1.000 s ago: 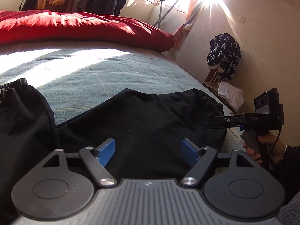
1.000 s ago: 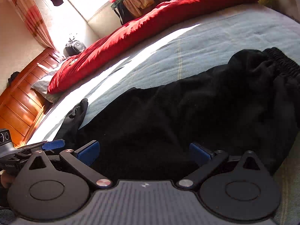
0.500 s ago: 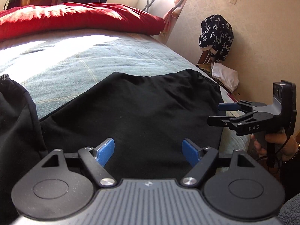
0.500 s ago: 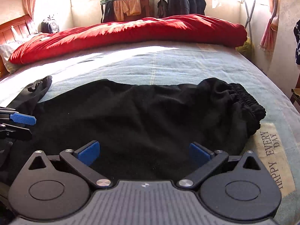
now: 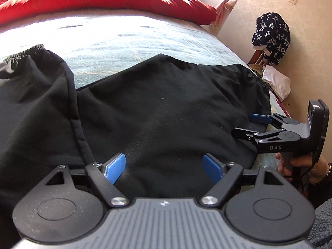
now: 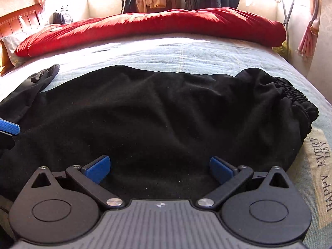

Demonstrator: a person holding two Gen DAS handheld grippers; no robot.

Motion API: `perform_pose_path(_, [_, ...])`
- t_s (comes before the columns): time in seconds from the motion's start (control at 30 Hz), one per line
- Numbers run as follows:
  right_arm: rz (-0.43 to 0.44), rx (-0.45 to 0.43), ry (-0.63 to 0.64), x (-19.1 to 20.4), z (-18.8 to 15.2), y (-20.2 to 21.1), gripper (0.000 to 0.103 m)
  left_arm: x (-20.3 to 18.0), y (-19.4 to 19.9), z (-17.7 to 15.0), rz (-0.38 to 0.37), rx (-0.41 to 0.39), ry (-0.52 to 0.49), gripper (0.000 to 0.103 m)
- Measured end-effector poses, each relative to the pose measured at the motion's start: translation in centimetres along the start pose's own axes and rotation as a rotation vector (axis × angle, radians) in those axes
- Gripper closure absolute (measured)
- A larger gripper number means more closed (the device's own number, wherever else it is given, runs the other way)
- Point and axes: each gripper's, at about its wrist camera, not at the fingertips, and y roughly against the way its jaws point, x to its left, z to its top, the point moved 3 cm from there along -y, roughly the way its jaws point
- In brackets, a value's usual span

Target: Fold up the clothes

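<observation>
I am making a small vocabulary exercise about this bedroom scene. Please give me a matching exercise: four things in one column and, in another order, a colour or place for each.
Things:
1. duvet
2. trousers
3. star-patterned garment
4. words "HAPPY EVERY DAY"

Descriptions:
A. black, spread over the near part of the bed
B. printed on the bed sheet, beside the elastic waistband
C. red, bunched along the far side of the bed
D. dark with white stars, off the bed, near the wall

Pairs: 1-C, 2-A, 3-D, 4-B

Left gripper, right gripper agape
</observation>
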Motion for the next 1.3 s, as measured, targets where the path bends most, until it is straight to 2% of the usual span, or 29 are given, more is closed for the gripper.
perform_pose_path(0.1, [0.015,0.025,-0.017,0.2,0.7,0.4,0.0,0.4,1.4,0.4,0.068,-0.024,0.022,0.021])
perform_pose_path(0.17, [0.096,0.02,-0.04,0.6,1.3,0.9,0.0,1.0,2.2,0.3,0.122,-0.039,0.058,0.02])
perform_pose_path(0.23, [0.219,-0.008,-0.09,1.2,2.4,1.5,0.0,1.5,3.0,0.2,0.176,-0.054,0.093,0.02])
perform_pose_path(0.37, [0.499,0.017,-0.171,3.5,4.7,0.4,0.0,3.1,4.9,-1.0,0.246,-0.078,0.218,0.019])
perform_pose_path(0.53, [0.783,0.171,-0.218,8.3,6.8,-3.3,0.0,4.9,7.4,-3.5,0.278,-0.105,0.351,0.015])
perform_pose_path(0.7, [0.984,0.352,-0.267,13.5,8.7,-7.2,0.0,6.7,9.7,-5.8,0.348,-0.142,0.478,0.015])
perform_pose_path(0.8, [1.036,0.435,-0.301,15.8,9.2,-9.7,0.0,7.6,11.1,-7.3,0.392,-0.177,0.55,0.015])
perform_pose_path(0.9, [1.041,0.518,-0.36,17.1,9.5,-12.2,0.0,8.2,12.0,-8.3,0.419,-0.2,0.614,0.015])
perform_pose_path(1.0, [1.08,0.541,-0.383,18.1,9.9,-13.1,0.0,8.8,12.7,-9.2,0.421,-0.221,0.653,0.015])
perform_pose_path(1.13, [1.082,0.551,-0.387,19.6,10.3,-14.0,0.0,9.7,13.8,-10.2,0.423,-0.241,0.684,0.015])
perform_pose_path(1.3, [1.078,0.536,-0.392,21.6,10.8,-14.2,0.0,11.8,15.6,-10.7,0.371,-0.305,0.683,0.015])
